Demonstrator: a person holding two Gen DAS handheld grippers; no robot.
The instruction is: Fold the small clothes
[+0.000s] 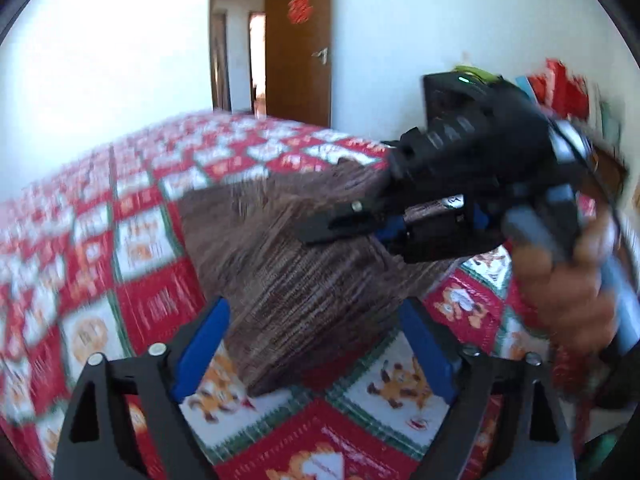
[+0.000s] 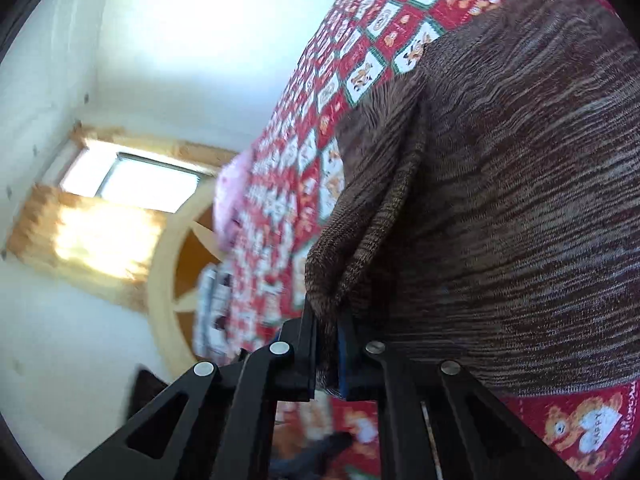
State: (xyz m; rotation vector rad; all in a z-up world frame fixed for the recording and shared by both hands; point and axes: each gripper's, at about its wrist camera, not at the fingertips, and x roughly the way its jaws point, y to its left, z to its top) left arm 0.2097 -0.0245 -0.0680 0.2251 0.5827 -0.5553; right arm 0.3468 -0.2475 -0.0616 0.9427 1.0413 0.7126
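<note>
We are in a white-walled bedroom, working over a bed covered by a red, white and green checked bedspread (image 1: pixel 152 240) printed with cartoon bears; a brown door (image 1: pixel 298 44) stands ajar in the far wall in our left wrist view, and our right wrist view shows a bright window (image 2: pixel 132 178) with an orange curtain (image 2: pixel 80 236) to the left, beside a pale curved headboard (image 2: pixel 168 264) and a pink pillow (image 2: pixel 234 196). The task's piece, a brown knitted garment (image 1: pixel 304 280), lies spread on the bedspread at the near right part of the bed. Our left gripper (image 1: pixel 316 348) hovers above its near edge with the blue-padded jaws spread wide, the knit showing between them but untouched by the pads. Our right gripper (image 2: pixel 328 352) is clenched tight on a folded edge of the garment, which bunches upward from the pinch into a ridge. In the left wrist view that same gripper reaches in from the right, held by a hand (image 1: pixel 568 280), its closed fingers over the cloth. Both views are blurred.
</note>
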